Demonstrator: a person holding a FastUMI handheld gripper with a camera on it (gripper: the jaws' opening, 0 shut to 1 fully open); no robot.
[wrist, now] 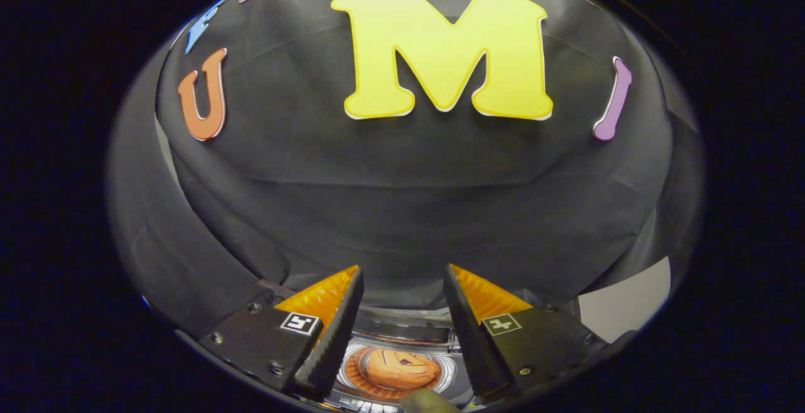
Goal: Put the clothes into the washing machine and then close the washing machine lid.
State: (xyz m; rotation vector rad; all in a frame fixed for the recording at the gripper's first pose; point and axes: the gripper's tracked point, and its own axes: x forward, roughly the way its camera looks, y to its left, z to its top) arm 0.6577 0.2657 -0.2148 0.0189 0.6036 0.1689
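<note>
My gripper (402,275) is open, its two orange-and-black fingers (327,325) spread wide with nothing between them. Below and between the fingers lies the washing machine (402,331), seen from above with its round drum opening uncovered. An orange piece of clothing (402,368) sits inside the drum. The machine's dark rim runs across just ahead of the drum. The lid is not distinguishable. A small olive-coloured thing (427,401) pokes in at the near side of the drum, too cut off to identify.
The black cloth wall (402,212) rises close behind the machine and curves around both sides. A pale grey panel (629,303) shows past the right finger, beside the cloth.
</note>
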